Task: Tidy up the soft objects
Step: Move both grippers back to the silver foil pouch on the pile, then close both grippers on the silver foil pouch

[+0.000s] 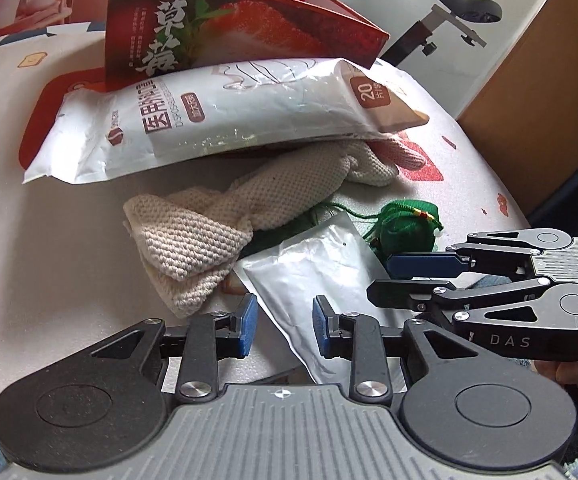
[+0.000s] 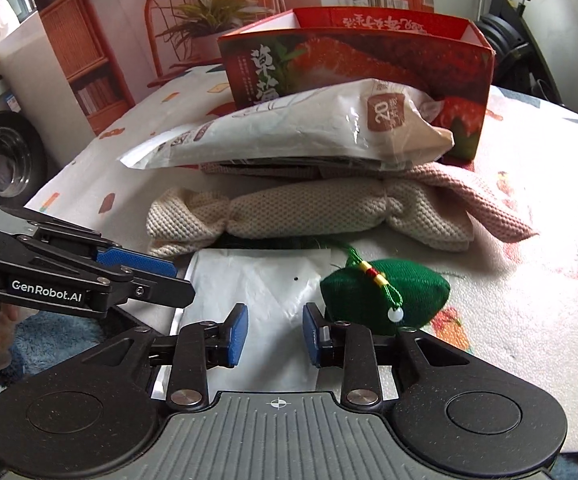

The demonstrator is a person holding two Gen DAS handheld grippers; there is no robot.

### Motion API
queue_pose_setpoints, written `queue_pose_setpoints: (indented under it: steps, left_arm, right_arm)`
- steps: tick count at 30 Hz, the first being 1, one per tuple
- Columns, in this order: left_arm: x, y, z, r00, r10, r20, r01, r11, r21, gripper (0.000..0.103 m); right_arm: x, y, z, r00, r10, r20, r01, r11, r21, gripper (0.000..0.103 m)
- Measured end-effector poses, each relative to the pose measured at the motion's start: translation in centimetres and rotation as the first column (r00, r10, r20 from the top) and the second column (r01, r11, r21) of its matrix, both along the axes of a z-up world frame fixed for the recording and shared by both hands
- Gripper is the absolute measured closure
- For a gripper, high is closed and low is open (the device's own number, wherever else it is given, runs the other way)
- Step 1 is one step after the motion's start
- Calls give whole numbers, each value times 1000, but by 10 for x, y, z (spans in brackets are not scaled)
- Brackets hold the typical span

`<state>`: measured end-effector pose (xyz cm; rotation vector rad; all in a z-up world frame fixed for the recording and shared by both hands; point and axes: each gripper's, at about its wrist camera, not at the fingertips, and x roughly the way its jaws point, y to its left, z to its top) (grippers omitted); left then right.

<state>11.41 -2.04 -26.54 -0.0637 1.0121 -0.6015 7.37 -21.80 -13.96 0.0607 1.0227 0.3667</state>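
Pouch (image 2: 257,292) flat before both grippers, untouched; box (image 2: 369,64) behind. Left gripper (image 1: 285,326) and right gripper (image 2: 275,334) jaws spread, empty. Step: approach. Next: pinch pouch edge.

Mask pack (image 2: 289,128) lies on knitted cloth (image 2: 309,212), before box (image 2: 369,60).

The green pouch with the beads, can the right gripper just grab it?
Probably yes. The green pouch lies in the open on the tablecloth, just right of the open right gripper, with nothing on top. Only its cord trails under the knitted cloth.
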Motion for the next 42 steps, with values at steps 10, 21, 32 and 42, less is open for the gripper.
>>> queue_pose_setpoints:
  steps: [10,21,32,42]
  left_arm:
    - [1,-9,-12,998,-15,-63,15,1000,-5,71]
    - [5,-7,-17,998,15,-58,-17,999,-27,75]
    - [21,-1,-15,995,95,38,-95,996,-6,77]
    - [9,0,-15,998,54,36,-54,999,-8,77]
  right_arm:
    - [1,-10,-18,996,-50,-75,52,998,29,62]
    - [5,-7,-22,997,-45,-69,49,997,58,66]
    - [27,3,-29,999,-35,-19,36,995,92,68]
    - [17,1,-29,999,-36,-26,39,992,118,63]
